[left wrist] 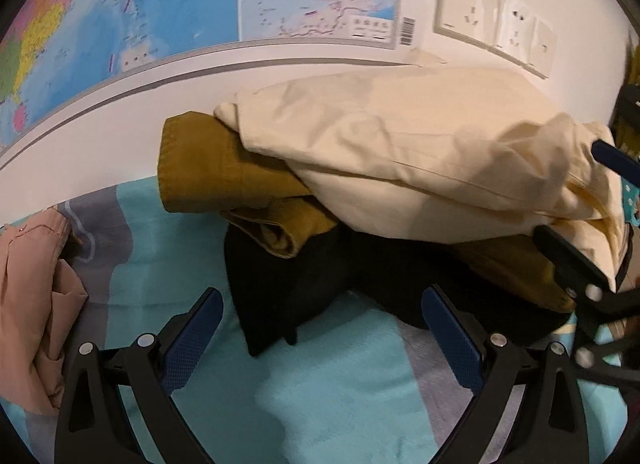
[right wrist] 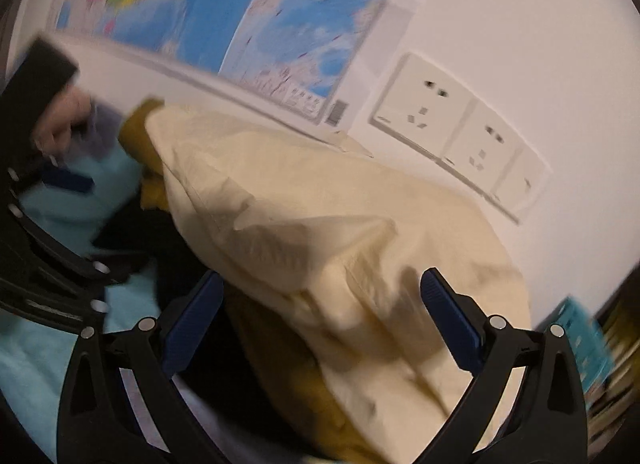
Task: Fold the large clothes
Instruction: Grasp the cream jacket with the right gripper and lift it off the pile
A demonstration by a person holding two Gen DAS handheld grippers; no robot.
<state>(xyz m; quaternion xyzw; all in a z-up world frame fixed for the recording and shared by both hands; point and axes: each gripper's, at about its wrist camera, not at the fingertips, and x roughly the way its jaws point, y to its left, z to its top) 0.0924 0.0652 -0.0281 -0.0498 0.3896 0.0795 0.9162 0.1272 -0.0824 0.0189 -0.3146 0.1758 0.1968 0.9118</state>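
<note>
1. Left wrist view: the left gripper [left wrist: 322,328] hangs over the teal bedsheet [left wrist: 344,396] with its blue pads spread wide and nothing between them. Ahead, against the wall, lies a heap of three garments: a cream garment [left wrist: 420,148] on top, a mustard garment [left wrist: 208,168] under it and a black garment [left wrist: 288,284] at the bottom. A fourth piece, a pink garment [left wrist: 36,304], lies well apart at the left edge. They look piled there waiting to be folded, as none lies flat yet.

2. In the same view the right gripper [left wrist: 576,220] comes in from the right edge, its fingers on either side of the cream garment's near end. Whether they pinch the cloth I cannot tell from here.

3. Right wrist view (blurred): the right gripper [right wrist: 322,320] shows both pads apart, with the cream garment [right wrist: 340,232] bulging up between them, so it seems poised to take the top piece rather than holding it. Mustard cloth [right wrist: 138,136] peeks out beyond and below. A hand [right wrist: 68,120] holding the other gripper shows at the left.

4. On the wall: two maps [left wrist: 120,4], side by side, and three socket plates [left wrist: 468,4] in a row.
</note>
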